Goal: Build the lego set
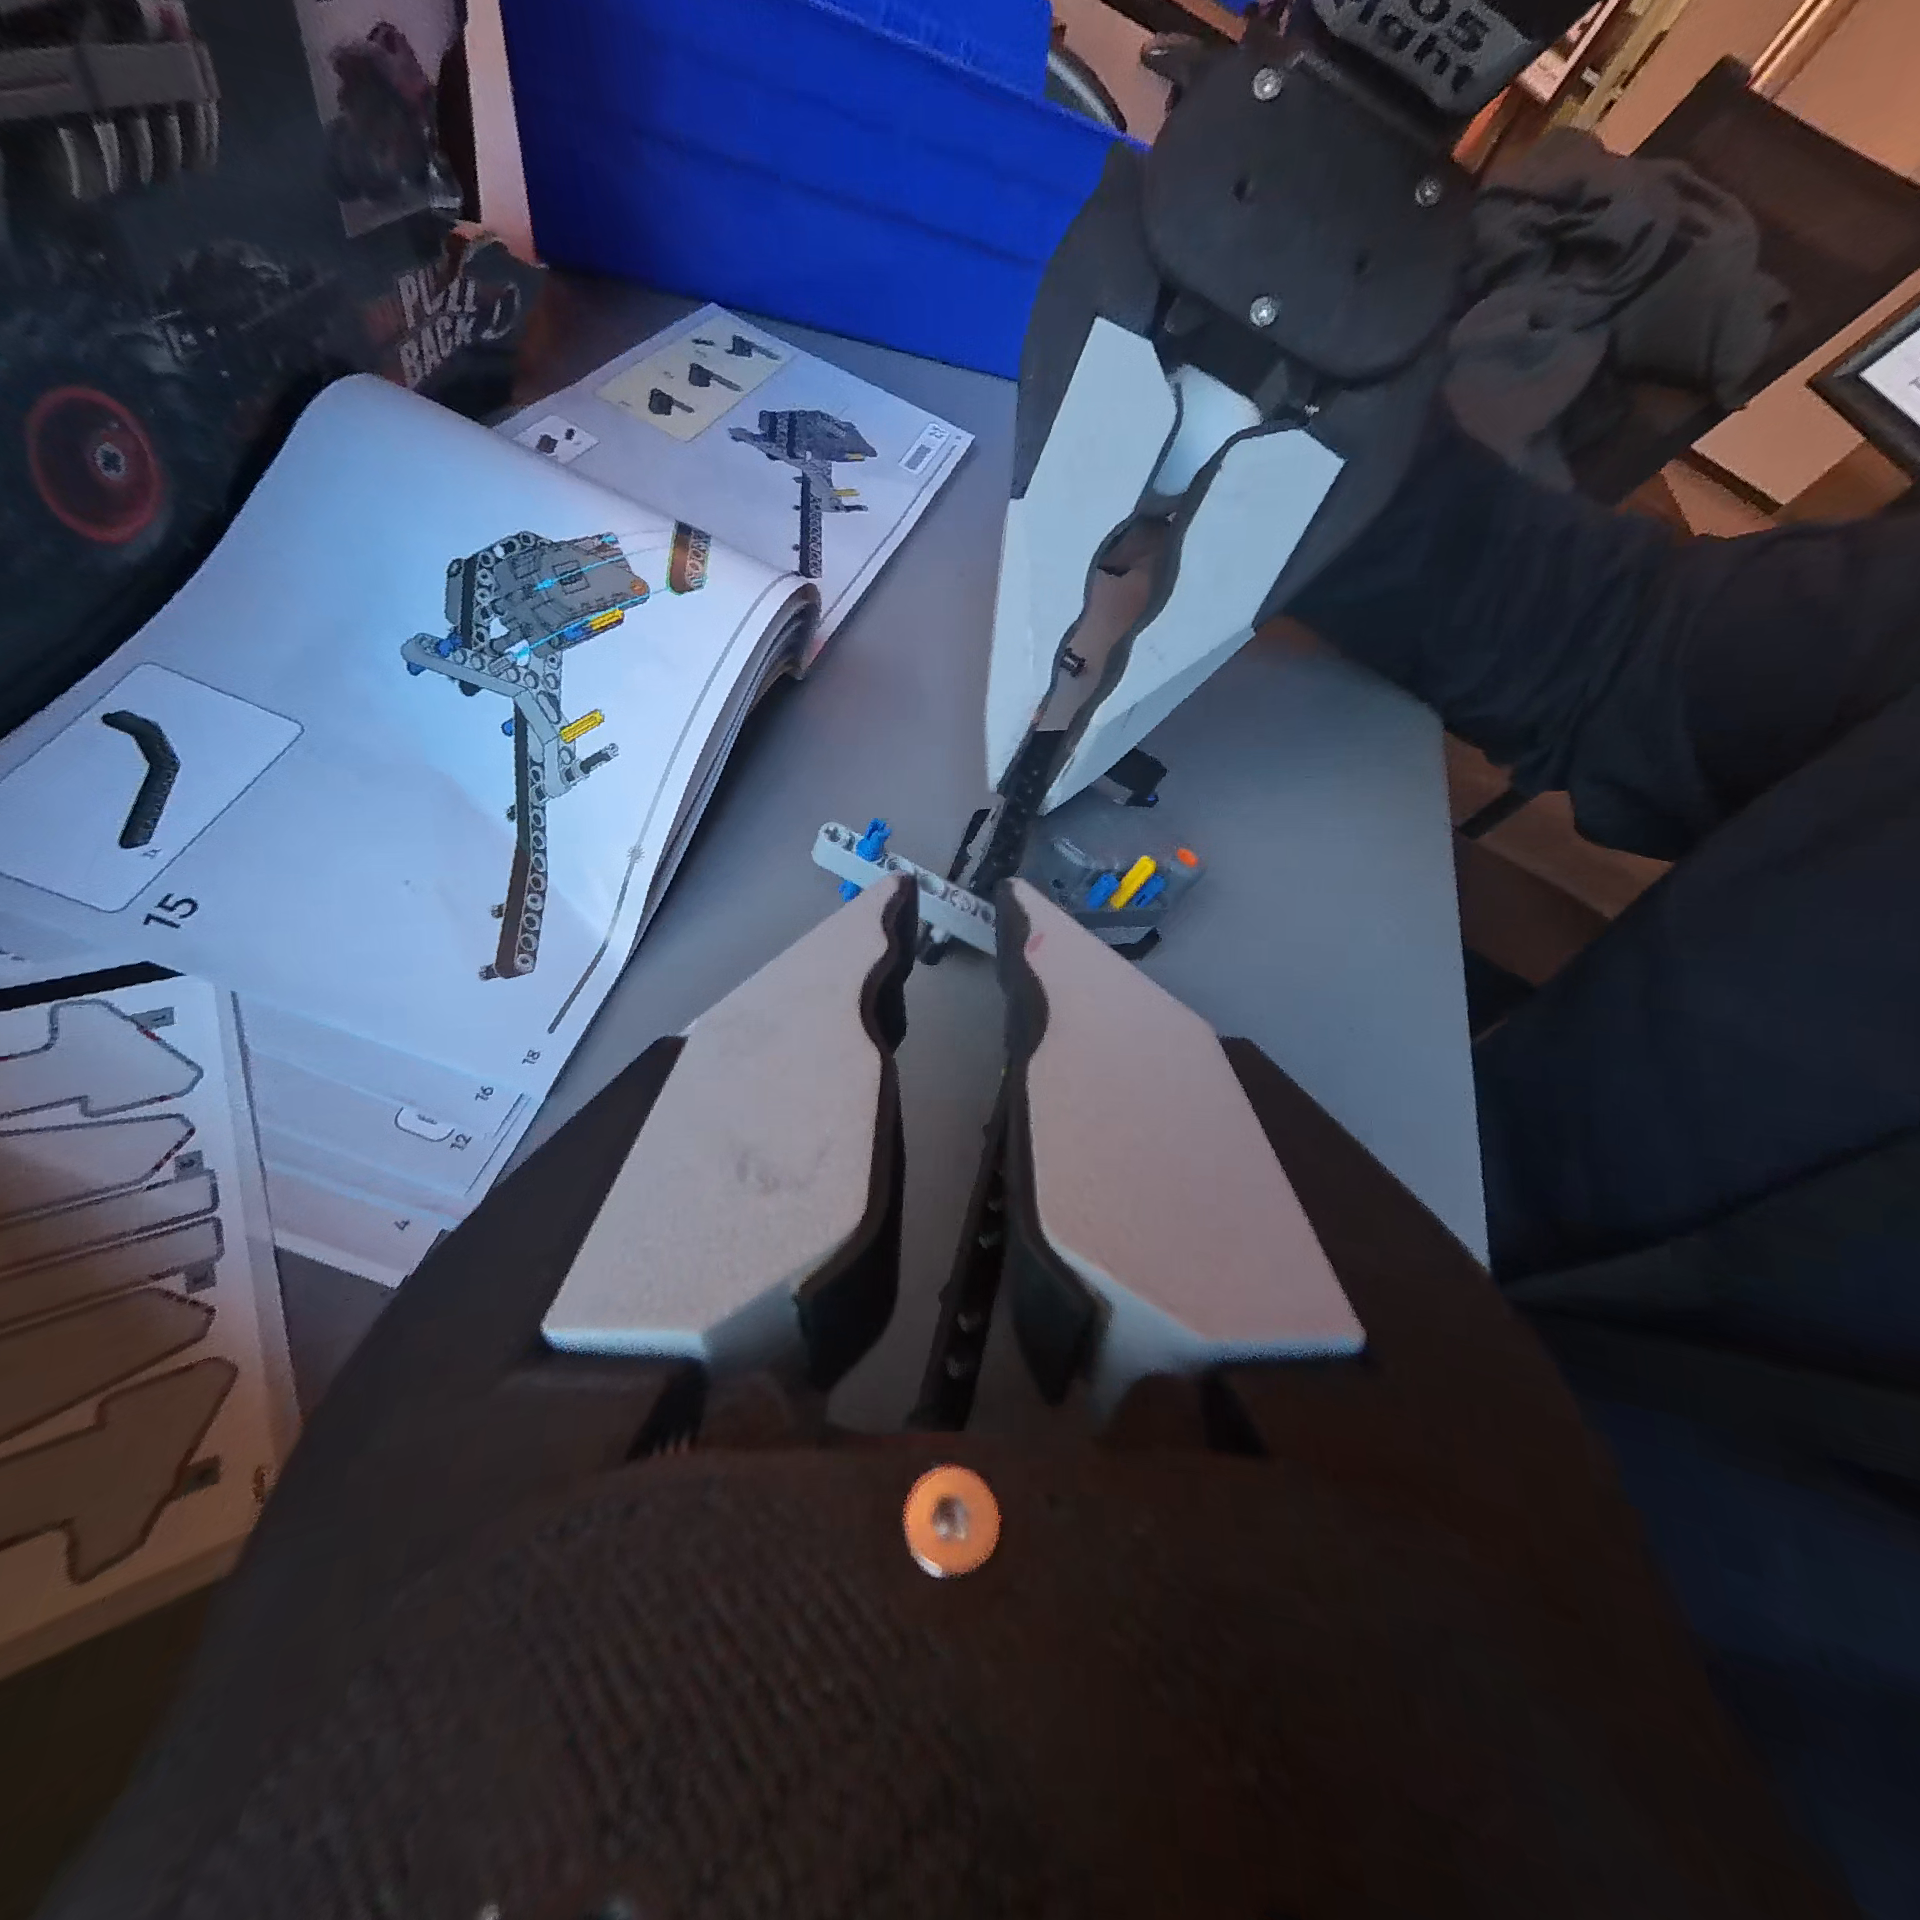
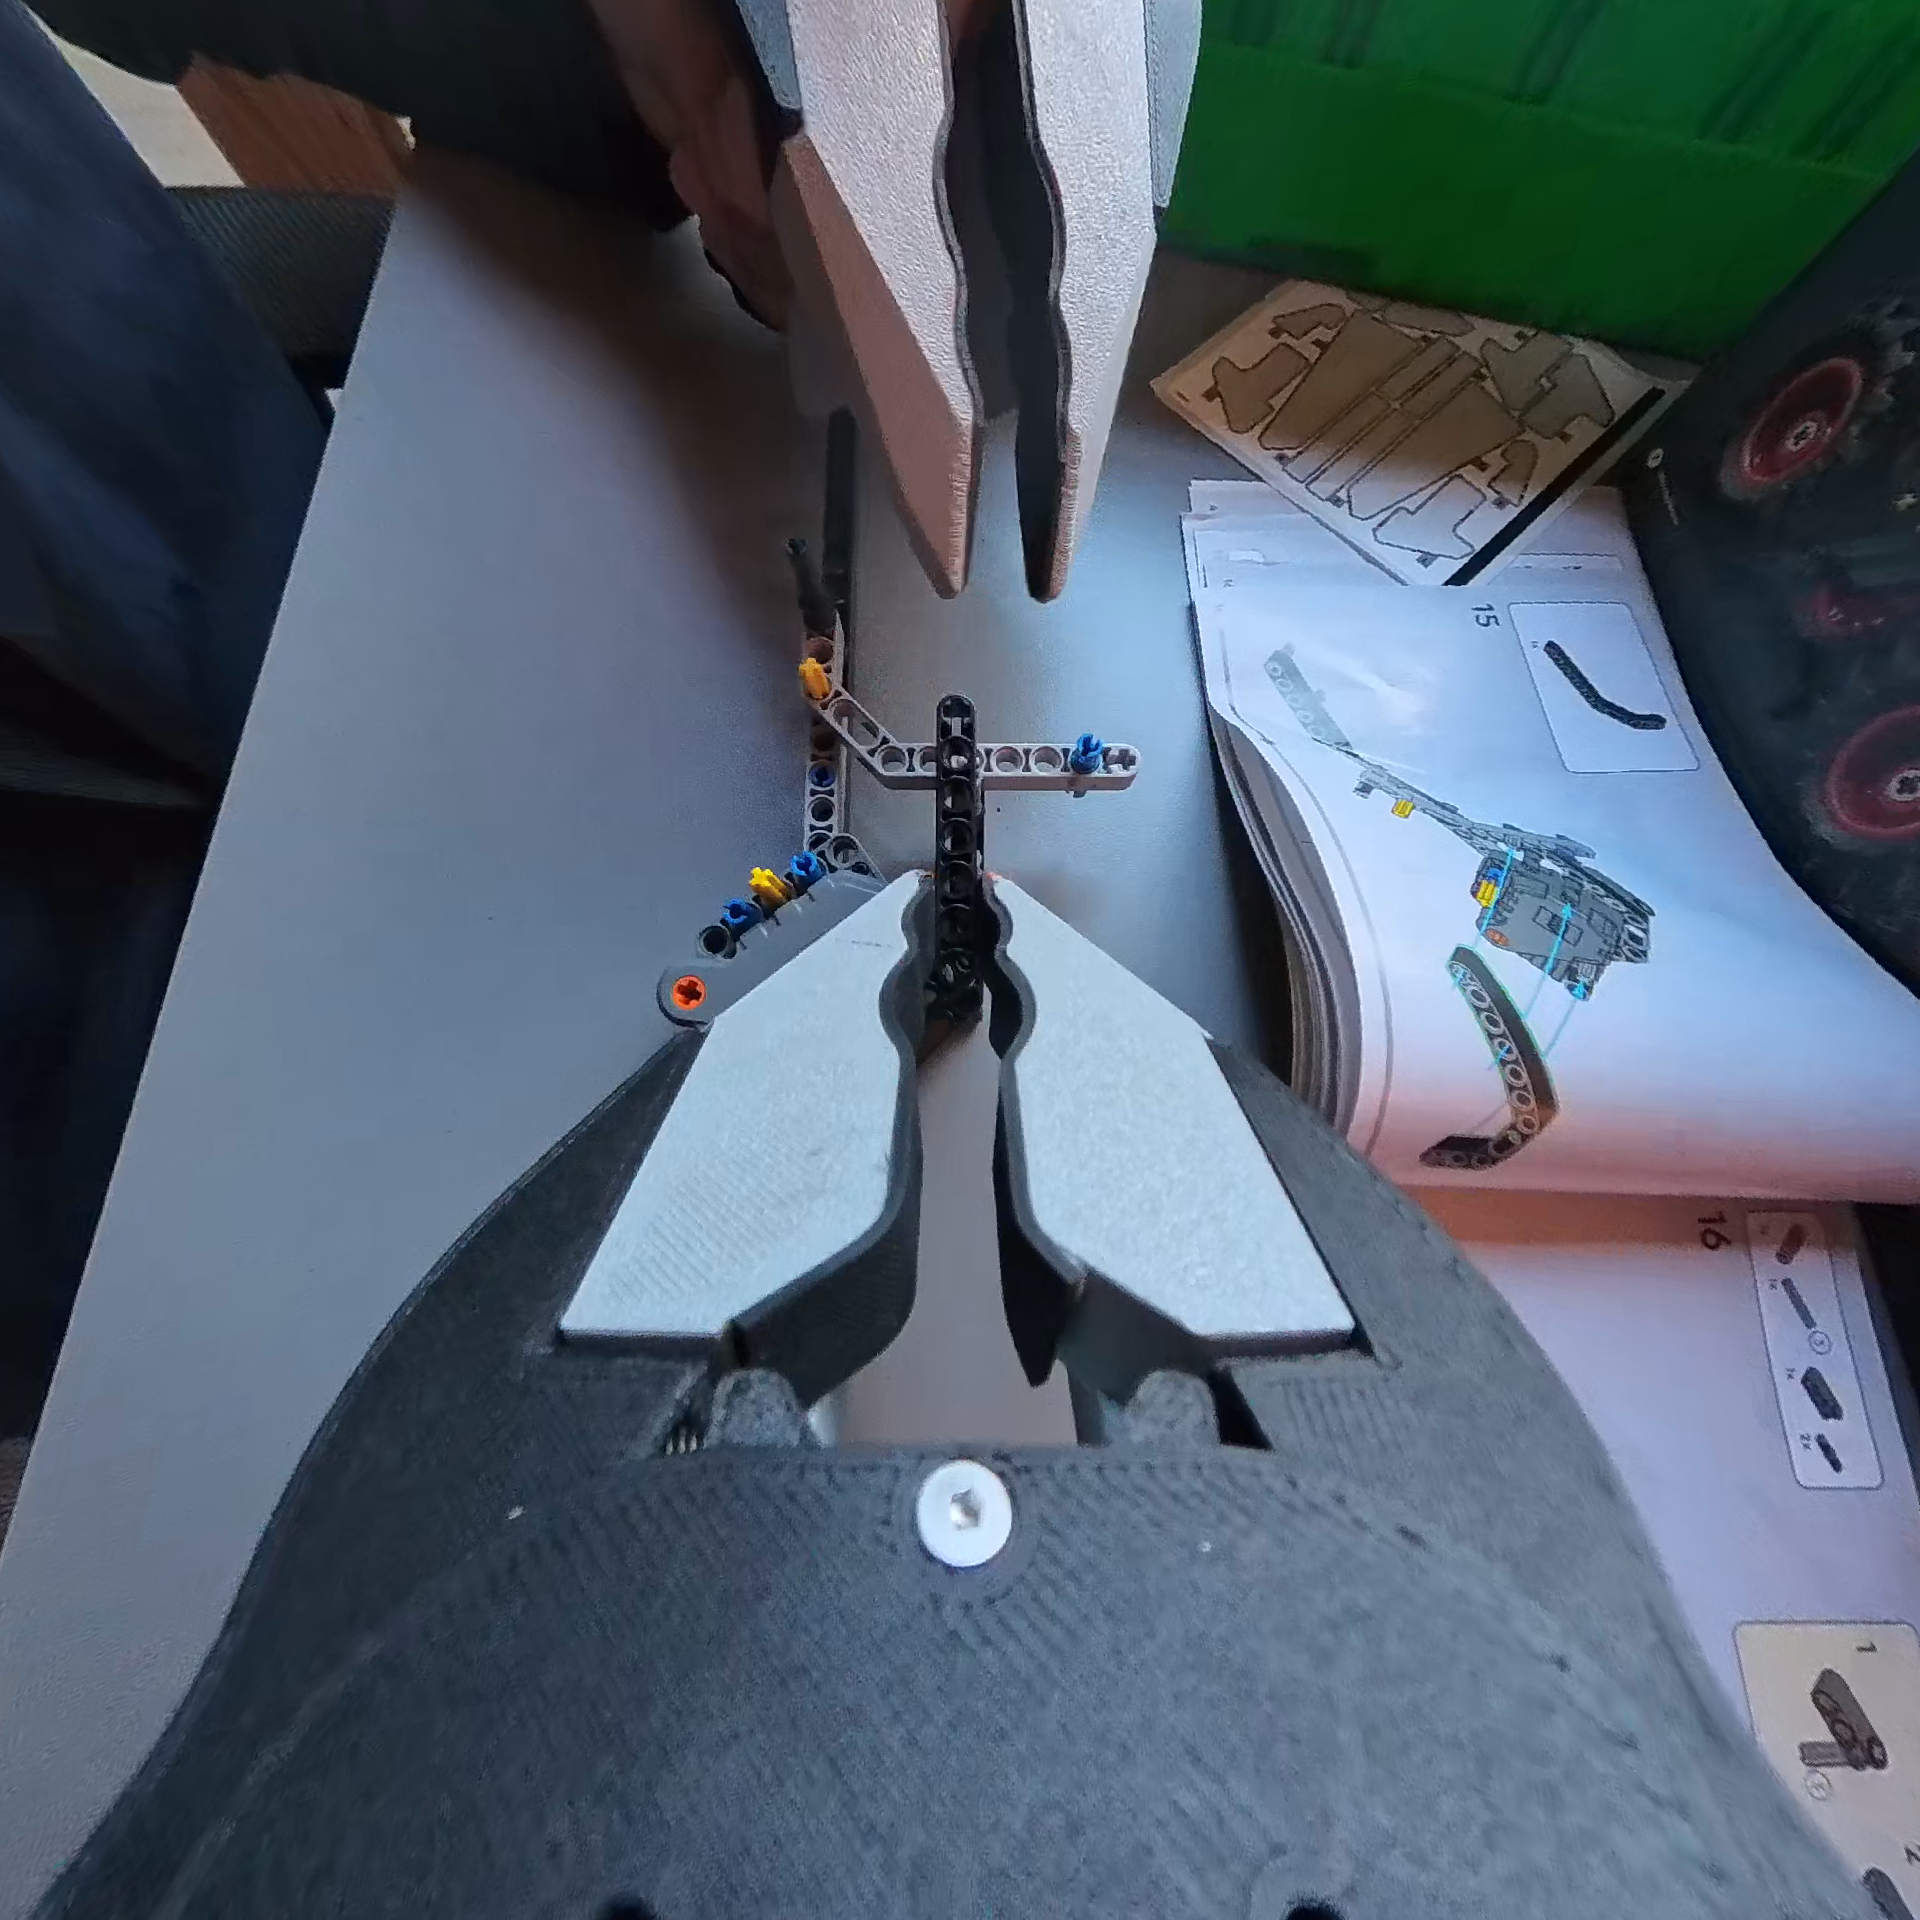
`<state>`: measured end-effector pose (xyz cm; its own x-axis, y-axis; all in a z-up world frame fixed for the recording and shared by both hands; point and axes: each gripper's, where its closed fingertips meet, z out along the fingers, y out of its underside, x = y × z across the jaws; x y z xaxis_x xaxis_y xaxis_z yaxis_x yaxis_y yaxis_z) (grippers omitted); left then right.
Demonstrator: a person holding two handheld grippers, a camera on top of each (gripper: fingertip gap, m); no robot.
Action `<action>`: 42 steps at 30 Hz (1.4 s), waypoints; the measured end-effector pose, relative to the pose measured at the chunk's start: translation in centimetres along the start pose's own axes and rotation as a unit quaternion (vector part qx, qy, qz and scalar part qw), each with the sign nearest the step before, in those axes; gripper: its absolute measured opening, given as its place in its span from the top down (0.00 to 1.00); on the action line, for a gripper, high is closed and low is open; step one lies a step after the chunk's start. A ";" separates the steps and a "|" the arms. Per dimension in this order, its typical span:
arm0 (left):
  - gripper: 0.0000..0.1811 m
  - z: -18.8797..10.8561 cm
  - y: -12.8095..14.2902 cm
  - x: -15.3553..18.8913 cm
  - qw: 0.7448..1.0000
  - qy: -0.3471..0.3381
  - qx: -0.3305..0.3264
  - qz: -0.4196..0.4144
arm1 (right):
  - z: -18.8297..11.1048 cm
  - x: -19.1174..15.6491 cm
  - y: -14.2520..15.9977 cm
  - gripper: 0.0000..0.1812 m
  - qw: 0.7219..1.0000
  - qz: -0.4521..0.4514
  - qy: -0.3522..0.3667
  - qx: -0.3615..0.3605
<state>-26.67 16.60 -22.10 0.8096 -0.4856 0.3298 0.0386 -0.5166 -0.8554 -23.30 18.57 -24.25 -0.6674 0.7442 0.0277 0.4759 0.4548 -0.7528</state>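
Note:
My right gripper (image 2: 954, 883) is shut on a black studless beam (image 2: 956, 821). The beam's far end crosses a grey angled beam (image 2: 1008, 762) that carries a blue pin. That grey beam belongs to a partial build lying on the grey table (image 2: 468, 623), which includes a grey motor block (image 2: 727, 961) with blue and yellow pins. My left gripper (image 1: 956, 896) hovers over the grey beam (image 1: 862, 852) with its jaws a narrow gap apart and nothing held. It shows from above in the right wrist view (image 2: 997, 594). The right gripper (image 1: 1023, 769) also shows in the left wrist view, holding the black beam (image 1: 1003, 831).
An open instruction booklet (image 1: 416, 675) (image 2: 1558, 883) lies beside the build. A sticker sheet (image 1: 94, 1247) (image 2: 1403, 416) and the dark set box (image 1: 135, 364) (image 2: 1829, 623) lie beyond it. A blue bin (image 1: 779, 156) and a green bin (image 2: 1558, 156) stand nearby. A person's dark sleeve (image 1: 1558, 644) is at the table's edge. My hands' fingertips stand some 5 cm from each other.

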 end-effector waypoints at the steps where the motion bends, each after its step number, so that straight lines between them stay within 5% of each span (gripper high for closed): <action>1: 0.93 0.0 0.0 0.1 1.000 0.002 0.000 0.002 | 0.0 0.0 0.0 0.98 1.000 0.000 0.000 -0.001; 42: 0.98 2.1 0.8 1.1 0.997 0.008 -0.044 0.066 | 0.9 -0.1 -0.3 0.97 0.999 -0.019 -0.015 -0.030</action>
<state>-24.53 17.08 -23.25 0.7952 -0.5638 0.2231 -0.1197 -0.5067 -0.8538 -23.97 17.91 -24.61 -0.7028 0.7106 0.0347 0.4823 0.5118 -0.7109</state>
